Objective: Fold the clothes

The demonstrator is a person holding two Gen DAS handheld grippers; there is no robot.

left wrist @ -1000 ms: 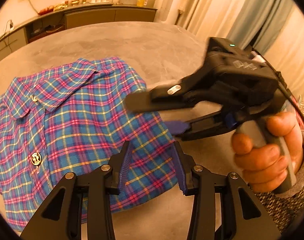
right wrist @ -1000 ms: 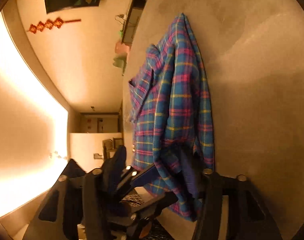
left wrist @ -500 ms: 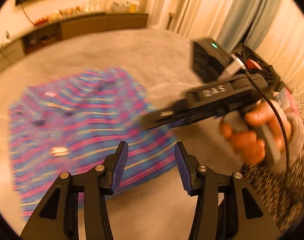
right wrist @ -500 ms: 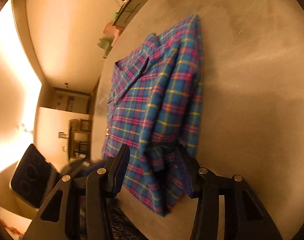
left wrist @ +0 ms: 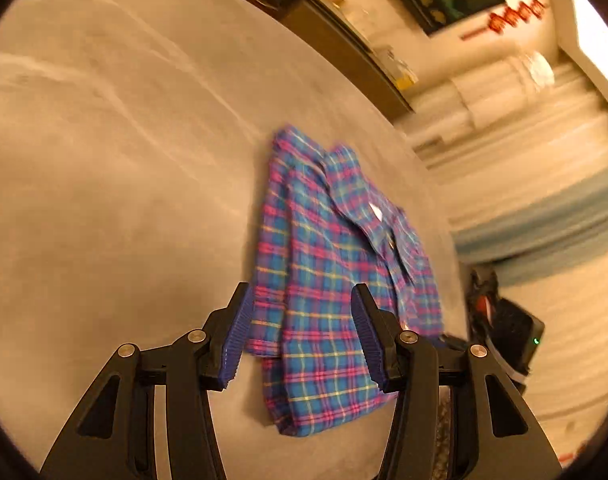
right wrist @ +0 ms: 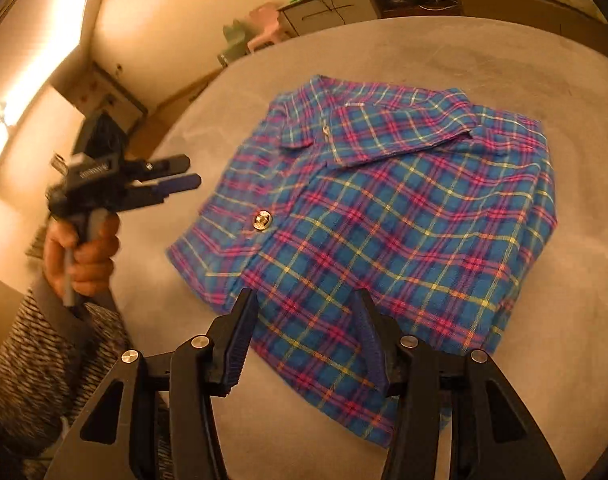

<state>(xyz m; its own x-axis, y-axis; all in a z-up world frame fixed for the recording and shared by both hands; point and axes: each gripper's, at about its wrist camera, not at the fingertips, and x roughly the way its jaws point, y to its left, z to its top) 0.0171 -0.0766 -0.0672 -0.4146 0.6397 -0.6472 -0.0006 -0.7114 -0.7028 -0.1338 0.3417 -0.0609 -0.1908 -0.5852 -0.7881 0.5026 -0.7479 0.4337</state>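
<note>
On the grey round table [right wrist: 504,60] a folded blue-and-pink plaid shirt [right wrist: 384,208] is laid flat, collar [right wrist: 400,128] up, with a gold button [right wrist: 262,220] seen on the front. Right gripper [right wrist: 304,340] is held above the shirt's near hem, jaws spread, nothing pinched. Left gripper [left wrist: 299,336] is held off the shirt's side edge, jaws also spread and empty; in the right wrist view it [right wrist: 183,174] is seen apart from the cloth, gripped by a hand [right wrist: 83,252]. Curtains [left wrist: 524,168] are blurred behind.
</note>
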